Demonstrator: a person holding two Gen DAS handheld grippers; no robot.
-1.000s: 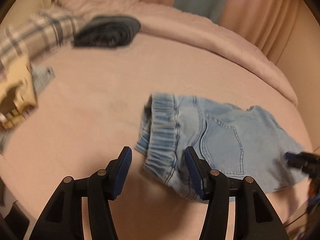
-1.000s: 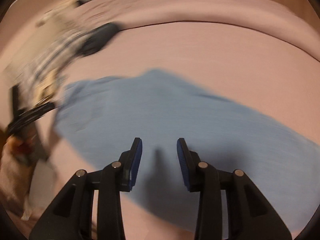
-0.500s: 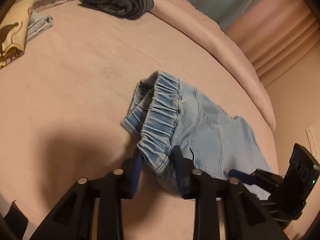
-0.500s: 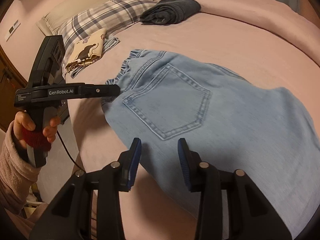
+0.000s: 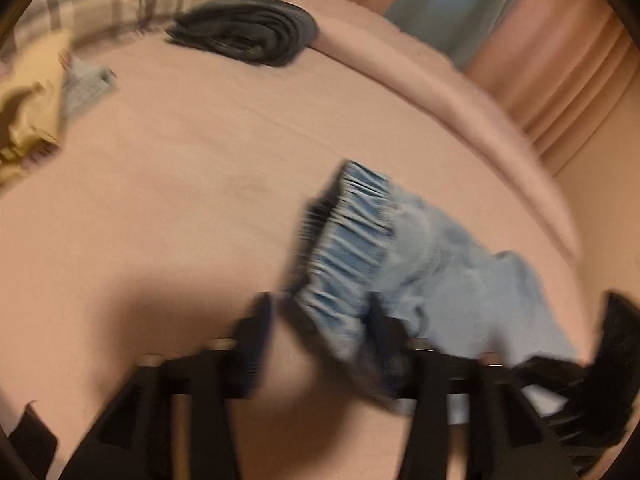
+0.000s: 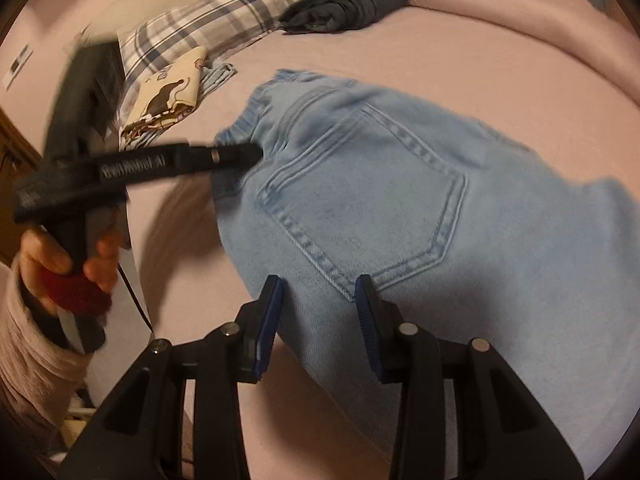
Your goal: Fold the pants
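Now the left gripper [image 5: 320,332] has let go of the stretchy waistband [image 5: 344,240], and its jaws are opening with the band between them. It points down at the bed [image 5: 180,184], held by a hand [image 6: 68,260] in a pink sleeve. Right gripper [image 6: 320,312] hangs part open over the blue pants [image 6: 400,184], holding nothing. They lie flat on the bed.

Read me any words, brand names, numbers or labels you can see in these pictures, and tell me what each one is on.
"GenRobot.AI", smeared by motion blur but still legible: white letters along the side of the left gripper, seen from the right wrist camera.
A small white label at the rear end of the same gripper: too blurred to read.
The jeans, the cat-print cloth and the plaid pillow: no lettering visible.
Left wrist view: nothing readable.
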